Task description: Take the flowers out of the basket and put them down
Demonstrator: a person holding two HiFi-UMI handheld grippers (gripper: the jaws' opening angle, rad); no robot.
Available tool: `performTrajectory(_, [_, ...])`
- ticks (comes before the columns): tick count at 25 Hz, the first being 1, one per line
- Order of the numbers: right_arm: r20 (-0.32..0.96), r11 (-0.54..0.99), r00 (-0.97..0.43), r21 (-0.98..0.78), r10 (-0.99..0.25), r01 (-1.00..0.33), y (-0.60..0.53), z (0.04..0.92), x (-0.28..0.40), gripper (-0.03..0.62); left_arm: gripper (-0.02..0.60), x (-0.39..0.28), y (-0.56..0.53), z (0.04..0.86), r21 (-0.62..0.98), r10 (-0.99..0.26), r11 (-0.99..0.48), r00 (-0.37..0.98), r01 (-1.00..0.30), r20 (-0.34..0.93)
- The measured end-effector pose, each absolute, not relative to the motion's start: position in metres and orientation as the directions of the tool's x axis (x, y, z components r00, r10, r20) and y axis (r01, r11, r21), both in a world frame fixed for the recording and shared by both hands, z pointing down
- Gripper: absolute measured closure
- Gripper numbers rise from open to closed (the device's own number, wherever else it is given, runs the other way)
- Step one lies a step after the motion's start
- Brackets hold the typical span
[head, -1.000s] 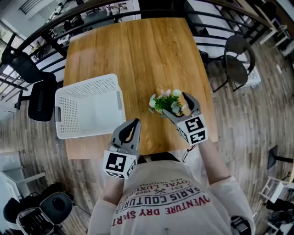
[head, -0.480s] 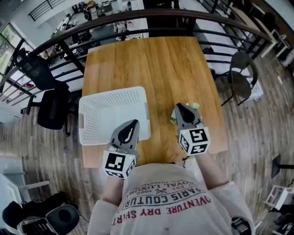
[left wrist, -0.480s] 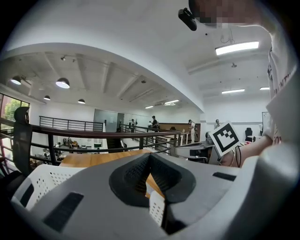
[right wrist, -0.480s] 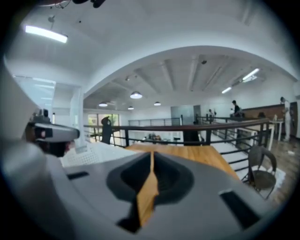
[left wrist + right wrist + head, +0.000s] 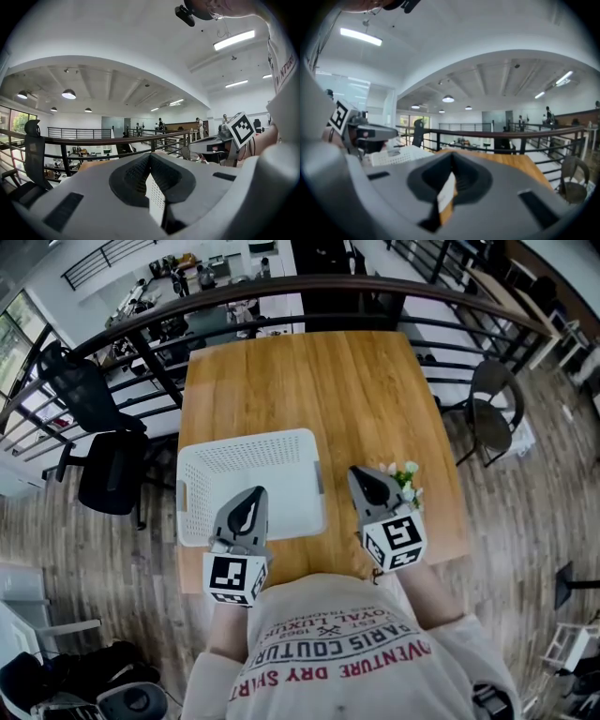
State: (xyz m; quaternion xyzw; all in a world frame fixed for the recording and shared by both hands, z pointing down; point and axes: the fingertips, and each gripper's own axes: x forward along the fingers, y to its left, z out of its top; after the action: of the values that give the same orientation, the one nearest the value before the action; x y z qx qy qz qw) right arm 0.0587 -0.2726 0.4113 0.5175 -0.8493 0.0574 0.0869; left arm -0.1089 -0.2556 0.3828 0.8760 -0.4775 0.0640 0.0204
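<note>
**A:** Where are the flowers lying?

**B:** The flowers [image 5: 406, 480], small white blooms on green leaves, are lying on the wooden surface [image 5: 309, 381]. They are sitting out of the basket, close to the surface's right edge and not far from its near edge. The right gripper [image 5: 364, 482] is partly covering them from the head view.

**A:** And the basket?

**B:** The white perforated basket [image 5: 202, 495] is sitting at the near left of the surface. Its left side is running along the left edge, and its near rim is lying close to the near edge. A strip of bare wood is separating it from the flowers.

**A:** What are the grippers doing?

**B:** Both are hovering above the near edge, in front of the person's chest. The left gripper [image 5: 248, 502] is hanging over the basket's near rim with its jaws pressed together on nothing. The right gripper is pointing over the strip just left of the flowers. Its jaws have just been closing and are now meeting, with nothing between them.

**A:** How much room is showing around them?

**B:** Bare wood is stretching from the basket to the far edge. A dark railing [image 5: 281, 287] is curving past the far and left sides. A black office chair [image 5: 98, 460] is standing beyond the left edge, and a round chair [image 5: 492, 395] is standing to the right.
</note>
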Motion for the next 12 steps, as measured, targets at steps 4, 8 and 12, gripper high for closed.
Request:
performTrajectory(4, [0.202,0.492,-0.477,0.026,-0.855,-0.87,-0.271,0.408,0.046,0.565,0.565,-0.117,-0.257,0.387,-0.013,-0.839,-0.534,0.528,-0.845,0.128])
performTrajectory(8, [0.187,0.519,-0.503,0.043,-0.844,-0.854,-0.271,0.406,0.036,0.565,0.565,-0.119,-0.261,0.385,0.005,-0.842,-0.529,0.526,-0.849,0.12])
performTrajectory(12, [0.182,0.549,-0.534,0.045,-0.826,-0.834,-0.271,0.405,0.029,0.565,0.565,-0.117,-0.263,0.384,0.002,-0.843,-0.528,0.525,-0.849,0.118])
